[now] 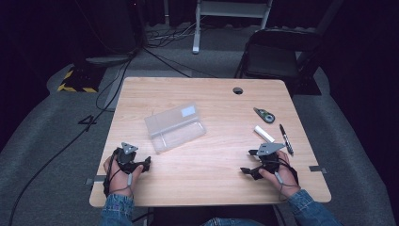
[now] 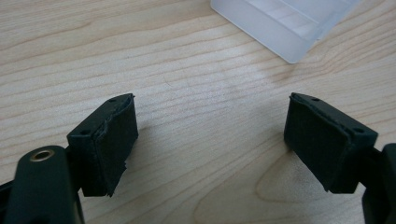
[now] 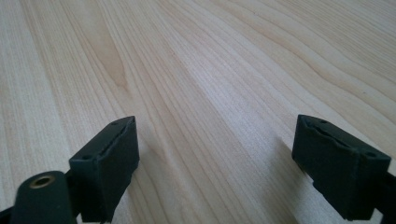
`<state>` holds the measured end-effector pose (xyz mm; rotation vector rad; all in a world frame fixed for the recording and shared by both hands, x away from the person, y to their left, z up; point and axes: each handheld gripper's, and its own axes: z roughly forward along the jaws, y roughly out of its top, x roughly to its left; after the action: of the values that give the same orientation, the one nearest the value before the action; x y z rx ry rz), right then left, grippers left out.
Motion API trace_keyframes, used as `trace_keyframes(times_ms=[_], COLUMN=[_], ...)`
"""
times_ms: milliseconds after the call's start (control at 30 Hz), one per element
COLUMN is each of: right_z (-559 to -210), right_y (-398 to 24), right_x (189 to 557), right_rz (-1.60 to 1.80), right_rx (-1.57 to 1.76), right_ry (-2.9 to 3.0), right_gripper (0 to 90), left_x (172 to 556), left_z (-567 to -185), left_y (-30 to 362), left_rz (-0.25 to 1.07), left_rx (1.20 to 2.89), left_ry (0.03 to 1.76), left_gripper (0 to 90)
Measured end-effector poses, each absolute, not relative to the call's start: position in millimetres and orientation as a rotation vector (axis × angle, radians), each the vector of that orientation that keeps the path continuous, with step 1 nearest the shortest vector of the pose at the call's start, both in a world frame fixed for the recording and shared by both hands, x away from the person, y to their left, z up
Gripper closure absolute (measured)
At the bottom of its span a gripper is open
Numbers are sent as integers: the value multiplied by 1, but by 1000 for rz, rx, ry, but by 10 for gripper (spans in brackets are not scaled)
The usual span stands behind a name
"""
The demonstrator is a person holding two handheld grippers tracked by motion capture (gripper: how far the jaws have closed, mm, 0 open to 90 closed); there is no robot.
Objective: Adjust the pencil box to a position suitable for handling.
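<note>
Translucent plastic box: frosted, rectangular, lid closed, pale label patch at its far right corner, lying flat and skewed on the wood surface, left of centre. Left hand-held gripper just near-left of the box, jaws wide apart, nothing between them; box corner sits ahead of its pads. Right hand-held gripper well right of the box, jaws wide, bare wood between. Further right of the box: white cylinder, black marker, small grey tool.
</note>
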<state>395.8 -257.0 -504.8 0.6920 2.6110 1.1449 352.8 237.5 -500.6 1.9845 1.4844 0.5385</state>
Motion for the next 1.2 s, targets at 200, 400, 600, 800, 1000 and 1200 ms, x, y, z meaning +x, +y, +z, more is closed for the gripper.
trace_keyframes(times_ms=[200,400,600,800,1000,1200], right_z=[-505,-505,-505,-505,-505,-505], right_y=[-258,-258,-258,-260,-260,-260], right_x=[395,395,393,392,391,391], right_rz=[1148,1149,1145,1143,1144,1144], right_rx=[684,685,697,701,705,705], right_ry=[2613,2612,2608,2606,2605,2606], right_gripper=[149,150,150,150,150,150], left_x=[356,361,367,376,388,401], left_z=[-487,-472,-463,-460,-463,-472], left_y=[234,231,227,223,220,219], left_rz=[523,518,516,516,530,525], left_rx=[1981,1976,1970,1972,1968,1986], left_ry=[1465,1428,1400,1385,1379,1392], left_gripper=[221,235,236,232,224,221])
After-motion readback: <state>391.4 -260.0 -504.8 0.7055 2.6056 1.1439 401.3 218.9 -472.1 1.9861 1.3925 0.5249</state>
